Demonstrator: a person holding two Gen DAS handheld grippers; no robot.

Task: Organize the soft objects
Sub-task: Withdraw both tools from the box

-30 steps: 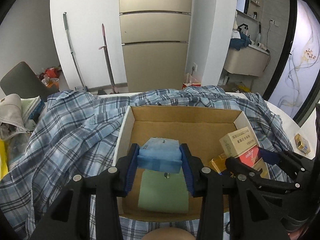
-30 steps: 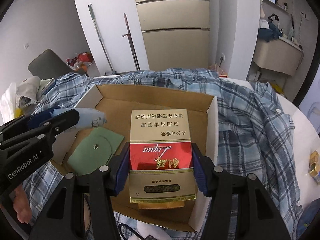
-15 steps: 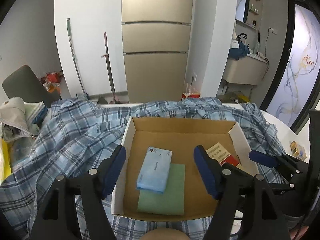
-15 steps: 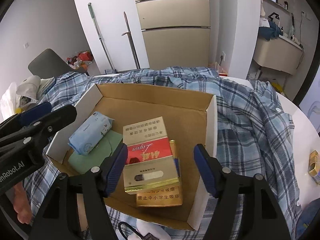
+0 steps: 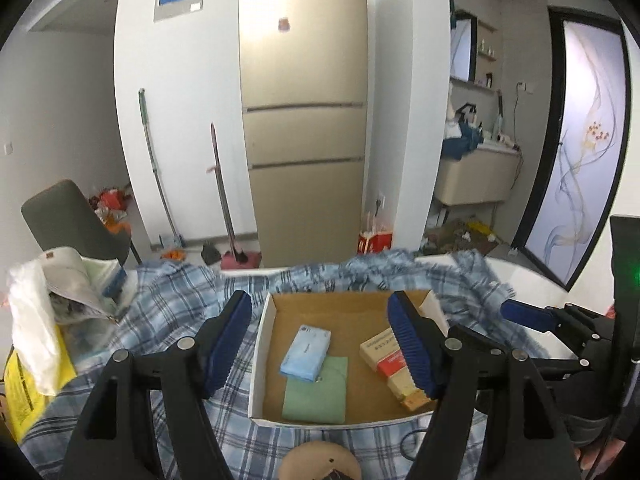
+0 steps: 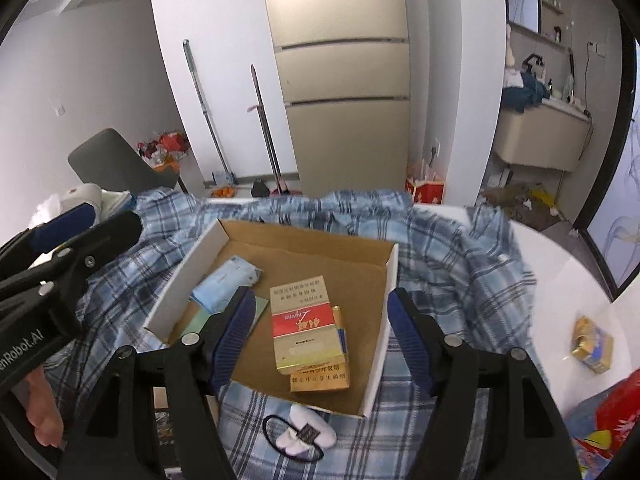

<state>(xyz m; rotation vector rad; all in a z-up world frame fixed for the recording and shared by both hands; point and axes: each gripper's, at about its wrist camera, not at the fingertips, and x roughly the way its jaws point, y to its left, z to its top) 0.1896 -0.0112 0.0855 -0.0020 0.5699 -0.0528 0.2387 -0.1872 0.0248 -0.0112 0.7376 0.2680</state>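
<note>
Two grippers are showing, both hovering above one cardboard box (image 6: 304, 264) with nothing between their jaws. Left gripper (image 5: 326, 340): jaws are standing spread, empty, the box floor visible between them. Right gripper (image 6: 322, 334): jaws are likewise spread and empty; they have just been opening, and the cartons below are lying clear of the pads.

Box is sitting open-topped on one blue plaid shirt (image 6: 452, 248) that is draping over a white worktop (image 6: 560, 280). Count inside the box:
- One pale blue tissue pack (image 5: 306, 353), lying flat at the left side, its near end overlapping the cloth.
- One green cloth (image 5: 316, 392), lying flat at the near left corner.
- Two cartons at the right side: one red-and-cream carton (image 6: 306, 330) lying on top of one gold carton (image 6: 320, 382), which is poking out at the near end.

Outside the box, on the shirt at the near edge: one black hair tie with a white soft piece (image 6: 300, 436), just beside the box wall. One small gold-and-blue packet (image 6: 594, 346) is sitting alone on the bare worktop, far right, well apart from the box. One bare part of a person (image 6: 42, 412) is showing at the near left, below the left gripper's body.
</note>
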